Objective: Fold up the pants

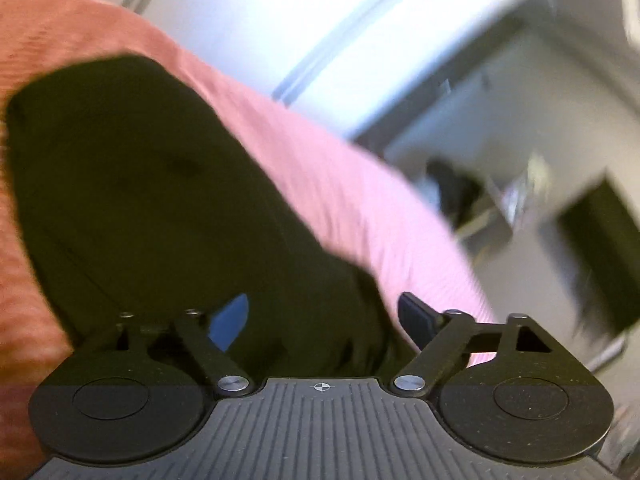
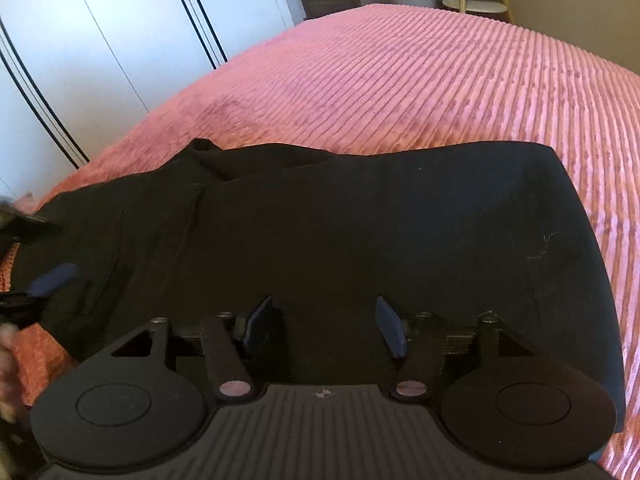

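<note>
Black pants lie folded in a wide flat bundle on a pink ribbed bedspread. My right gripper hovers over the near edge of the pants. Its jaws stand apart and no cloth is pinched between the blue pads. In the right wrist view my left gripper reaches in at the left end of the pants, with one blue pad lying over the cloth. The left wrist view is blurred; there the left gripper stands wide open above the pants, with nothing gripped.
White wardrobe doors stand beyond the bed's far left side. A small round white table and dark clothing sit past the bed's far end. The left wrist view shows a blurred doorway and a dark panel to the right.
</note>
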`<state>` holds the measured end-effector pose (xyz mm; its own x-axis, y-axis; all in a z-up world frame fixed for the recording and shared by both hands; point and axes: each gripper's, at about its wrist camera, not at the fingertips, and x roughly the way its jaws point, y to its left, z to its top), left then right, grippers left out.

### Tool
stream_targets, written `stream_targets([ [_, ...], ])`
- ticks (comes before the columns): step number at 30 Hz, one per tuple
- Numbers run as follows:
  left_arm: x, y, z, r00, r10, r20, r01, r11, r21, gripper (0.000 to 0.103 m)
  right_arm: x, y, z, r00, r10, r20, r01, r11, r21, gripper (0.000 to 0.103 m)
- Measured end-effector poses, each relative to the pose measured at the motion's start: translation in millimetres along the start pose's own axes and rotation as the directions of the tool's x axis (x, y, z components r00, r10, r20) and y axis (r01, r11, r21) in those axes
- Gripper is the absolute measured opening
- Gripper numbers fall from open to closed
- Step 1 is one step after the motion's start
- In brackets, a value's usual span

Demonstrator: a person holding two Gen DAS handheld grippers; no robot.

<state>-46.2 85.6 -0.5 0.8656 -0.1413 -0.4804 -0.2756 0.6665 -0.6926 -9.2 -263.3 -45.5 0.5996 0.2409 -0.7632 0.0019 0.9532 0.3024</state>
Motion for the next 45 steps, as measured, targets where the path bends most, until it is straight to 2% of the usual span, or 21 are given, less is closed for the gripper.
stream_targets([
  [3, -31, 48, 31, 0.993, 0.004, 0.119, 0.016, 0.987, -0.16, 0.092, 0, -8, 2, 1.0, 0.022, 0.003, -0.022, 0.999, 0.048, 0.059],
  [5, -40, 87, 45, 0.989, 0.02, 0.147, 0.019, 0.965, -0.262, 0.092, 1, -9, 2, 1.0, 0.028, 0.004, -0.028, 0.998, 0.059, 0.06],
  [9, -51, 153, 53, 0.99, 0.111, 0.09, -0.07, 0.924, -0.376, 0.084, 5, -6, 3, 1.0, 0.028, 0.005, -0.028, 0.998, 0.05, 0.065],
  [10, -52, 167, 52, 0.991, 0.11, 0.076, -0.07, 0.912, -0.405, 0.084, 6, -6, 3, 1.0, 0.028, 0.005, -0.028, 0.999, 0.045, 0.066],
  [14, -38, 194, 52, 0.997, 0.0, 0.074, 0.041, 0.838, -0.545, 0.082, 8, -5, 4, 1.0, 0.031, 0.006, -0.031, 0.999, 0.044, 0.069],
  [16, -33, 199, 54, 0.997, 0.001, 0.082, 0.045, 0.829, -0.558, 0.079, 6, -6, 4, 0.999, 0.033, 0.008, -0.033, 0.998, 0.049, 0.07],
  [21, -25, 196, 61, 0.995, 0.008, 0.095, 0.042, 0.858, -0.512, 0.077, 7, -7, 4, 0.999, 0.034, 0.01, -0.034, 0.998, 0.051, 0.071],
  [23, -19, 200, 64, 0.995, 0.013, 0.1, 0.04, 0.858, -0.511, 0.07, 7, -5, 4, 0.999, 0.031, 0.01, -0.032, 0.999, 0.043, 0.073],
  [25, -14, 203, 66, 0.995, 0.029, 0.096, 0.024, 0.861, -0.508, 0.055, 8, -4, 4, 1.0, 0.028, 0.009, -0.029, 0.999, 0.033, 0.074],
  [26, -14, 203, 66, 0.995, 0.03, 0.095, 0.021, 0.869, -0.495, 0.052, 8, -3, 4, 1.0, 0.027, 0.009, -0.027, 0.999, 0.03, 0.074],
  [28, -14, 199, 68, 0.993, 0.034, 0.11, 0.02, 0.888, -0.459, 0.04, 8, -5, 4, 1.0, 0.03, 0.009, -0.03, 0.999, 0.035, 0.074],
  [30, -21, 186, 71, 0.988, 0.007, 0.157, 0.05, 0.931, -0.361, 0.033, 7, -6, 5, 0.999, 0.033, 0.012, -0.034, 0.998, 0.046, 0.074],
  [32, -22, 173, 75, 0.981, -0.013, 0.196, 0.069, 0.956, -0.284, 0.034, 7, -7, 5, 0.999, 0.036, 0.015, -0.036, 0.998, 0.052, 0.074],
  [33, -20, 171, 75, 0.98, -0.005, 0.197, 0.061, 0.959, -0.277, 0.039, 7, -7, 5, 0.999, 0.037, 0.016, -0.038, 0.998, 0.053, 0.074],
  [34, -15, 172, 76, 0.983, 0.01, 0.183, 0.044, 0.957, -0.287, 0.054, 7, -8, 5, 0.999, 0.04, 0.017, -0.041, 0.998, 0.055, 0.075],
  [36, -2, 178, 76, 0.991, 0.039, 0.128, 0.005, 0.945, -0.328, 0.067, 7, -8, 5, 0.999, 0.046, 0.02, -0.047, 0.997, 0.059, 0.076],
  [37, 1, 180, 75, 0.993, 0.055, 0.105, -0.016, 0.941, -0.339, 0.052, 7, -9, 6, 0.999, 0.049, 0.021, -0.051, 0.997, 0.063, 0.076],
  [40, -5, 174, 79, 0.992, 0.033, 0.126, 0.008, 0.951, -0.309, 0.03, 6, -10, 6, 0.998, 0.058, 0.023, -0.06, 0.995, 0.077, 0.076],
  [42, -12, 155, 85, 0.989, 0.035, 0.141, 0.003, 0.965, -0.261, 0.026, 3, -14, 7, 0.997, 0.067, 0.036, -0.07, 0.992, 0.104, 0.076],
  [45, -19, 115, 91, 0.985, 0.056, 0.163, -0.039, 0.994, -0.106, 0.022, -4, -27, 9, 0.994, 0.076, 0.081, -0.09, 0.979, 0.184, 0.076],
])
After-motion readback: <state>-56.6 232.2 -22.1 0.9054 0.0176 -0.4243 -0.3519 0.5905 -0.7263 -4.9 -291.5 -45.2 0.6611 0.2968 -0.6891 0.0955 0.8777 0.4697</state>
